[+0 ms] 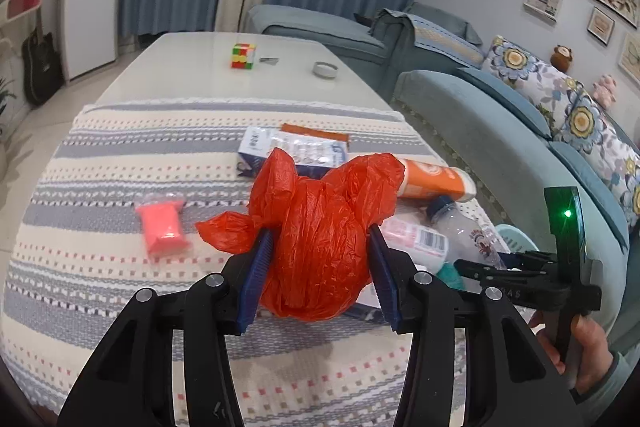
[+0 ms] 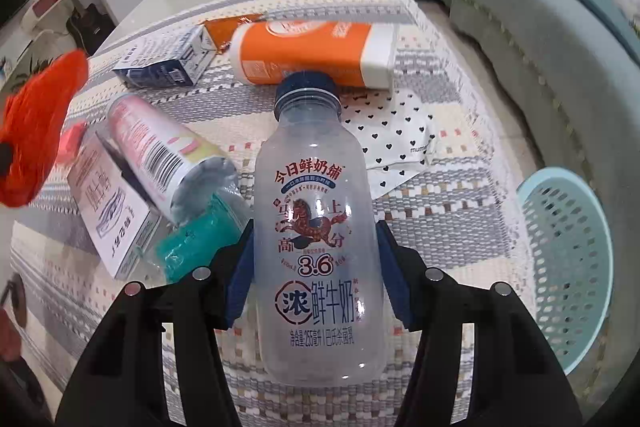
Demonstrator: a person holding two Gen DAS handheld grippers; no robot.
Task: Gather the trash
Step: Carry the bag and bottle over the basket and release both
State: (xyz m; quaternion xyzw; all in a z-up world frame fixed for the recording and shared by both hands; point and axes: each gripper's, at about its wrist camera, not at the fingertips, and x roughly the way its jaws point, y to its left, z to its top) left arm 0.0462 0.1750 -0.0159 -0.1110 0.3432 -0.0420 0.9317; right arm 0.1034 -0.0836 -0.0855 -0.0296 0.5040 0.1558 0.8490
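My left gripper (image 1: 320,251) is shut on a crumpled orange plastic bag (image 1: 316,239), held above the striped cloth; the bag also shows at the left edge of the right wrist view (image 2: 36,123). My right gripper (image 2: 316,259) is shut on an empty clear milk bottle (image 2: 316,227) with a blue cap, held over the cloth. The right gripper shows in the left wrist view (image 1: 520,275) at the right. On the cloth lie an orange-and-white bottle (image 2: 312,55), a blue-and-white carton (image 2: 164,61), a pink-labelled can (image 2: 160,151), a white box (image 2: 112,211), a teal wrapper (image 2: 196,239) and a heart-print packet (image 2: 396,139).
A light blue mesh basket (image 2: 572,267) stands on the floor at the right, beside a blue sofa (image 1: 500,147). A pink packet (image 1: 162,227) lies on the cloth at the left. A puzzle cube (image 1: 243,56) and a tape roll (image 1: 325,69) sit on the far table (image 1: 180,67).
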